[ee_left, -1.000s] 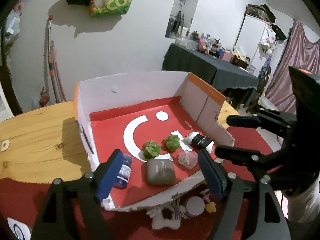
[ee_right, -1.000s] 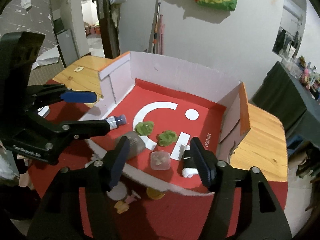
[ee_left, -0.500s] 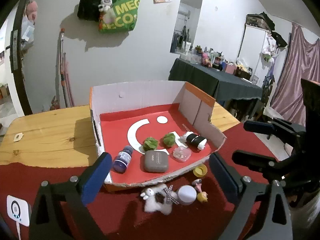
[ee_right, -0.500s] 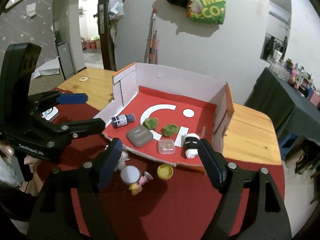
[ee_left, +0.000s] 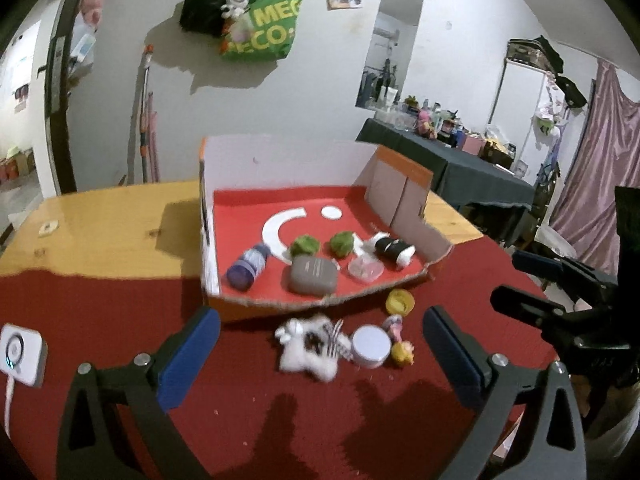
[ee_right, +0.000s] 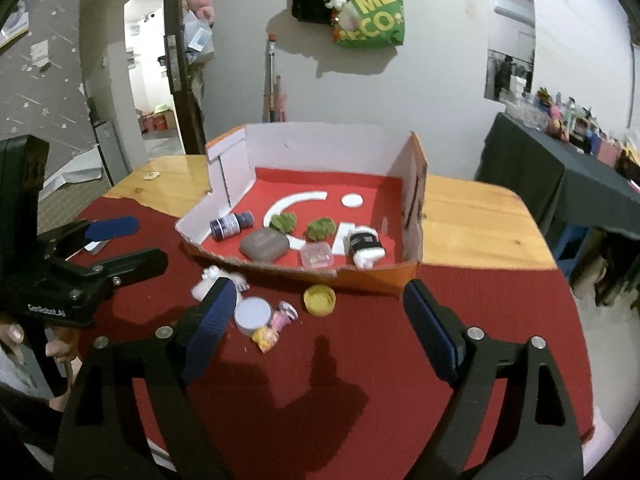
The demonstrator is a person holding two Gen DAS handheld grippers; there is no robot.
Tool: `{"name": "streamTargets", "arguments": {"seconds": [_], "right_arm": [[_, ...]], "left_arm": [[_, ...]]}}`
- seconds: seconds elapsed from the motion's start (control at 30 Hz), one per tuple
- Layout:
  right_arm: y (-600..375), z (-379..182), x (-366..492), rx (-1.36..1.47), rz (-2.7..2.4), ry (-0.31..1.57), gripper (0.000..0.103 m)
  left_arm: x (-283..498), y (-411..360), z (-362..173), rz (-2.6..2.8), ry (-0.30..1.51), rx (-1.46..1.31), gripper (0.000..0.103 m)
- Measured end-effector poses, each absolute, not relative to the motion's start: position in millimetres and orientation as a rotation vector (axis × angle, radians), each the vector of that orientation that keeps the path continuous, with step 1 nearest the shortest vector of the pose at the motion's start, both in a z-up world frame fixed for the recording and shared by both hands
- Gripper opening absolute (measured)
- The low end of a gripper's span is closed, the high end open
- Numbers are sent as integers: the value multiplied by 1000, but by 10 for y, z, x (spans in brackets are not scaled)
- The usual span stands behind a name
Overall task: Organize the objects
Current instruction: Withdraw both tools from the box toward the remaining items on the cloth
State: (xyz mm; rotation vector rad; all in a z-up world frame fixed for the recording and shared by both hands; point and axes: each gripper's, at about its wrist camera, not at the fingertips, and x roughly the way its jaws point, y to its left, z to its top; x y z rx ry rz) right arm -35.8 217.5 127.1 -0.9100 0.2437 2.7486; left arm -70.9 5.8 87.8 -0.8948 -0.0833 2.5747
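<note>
Right now I see the cardboard box [ee_left: 288, 160] sitting on the counter [ee_left: 104, 232], its near wall torn low and its red floor printed with a white arc and dot. Inside it lie six things: a blue bottle [ee_left: 247, 267] on its side at the left, two green fuzzy balls [ee_left: 305, 245] side by side in the middle, a grey case [ee_left: 313, 276] just in front of them, a small clear plastic box [ee_left: 365, 269] to its right, and a black-and-white roll [ee_left: 394, 249] nearest the right wall.

Outside the box, on the red cloth [ee_left: 120, 320] just before its torn edge, sit a white plush toy [ee_left: 310, 346], a round white lid [ee_left: 371, 346], a small pink-and-yellow figure [ee_left: 398, 340] and a yellow cap [ee_left: 400, 302] (the cap lies closest to the box).

My left gripper [ee_left: 320, 360] has just been opening and stands wide, nothing between its blue pads. My right gripper [ee_right: 318, 332] has also just been opening; it is wide and empty, hovering over the loose items. A white device [ee_left: 20, 354] rests at the cloth's left edge.
</note>
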Motion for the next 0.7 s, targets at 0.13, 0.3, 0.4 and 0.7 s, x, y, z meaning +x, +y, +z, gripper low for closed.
{"name": "streamTargets", "arguments": {"seconds": [0.13, 0.3, 0.4, 0.7], "right_arm": [[2180, 1074, -364, -950, 2722, 264, 86], [2204, 891, -425, -1000, 2701, 270, 86], [2260, 836, -458, -1017, 2691, 302, 86], [2434, 592, -672, -1152, 2630, 306, 86]], "left_arm": [[-716, 58, 694, 2569, -102, -956, 103], [-764, 63, 521, 2559, -103, -1021, 103], [-802, 75, 449, 2551, -93, -1056, 103], [-955, 153, 305, 2504, -21, -1129, 100]]}}
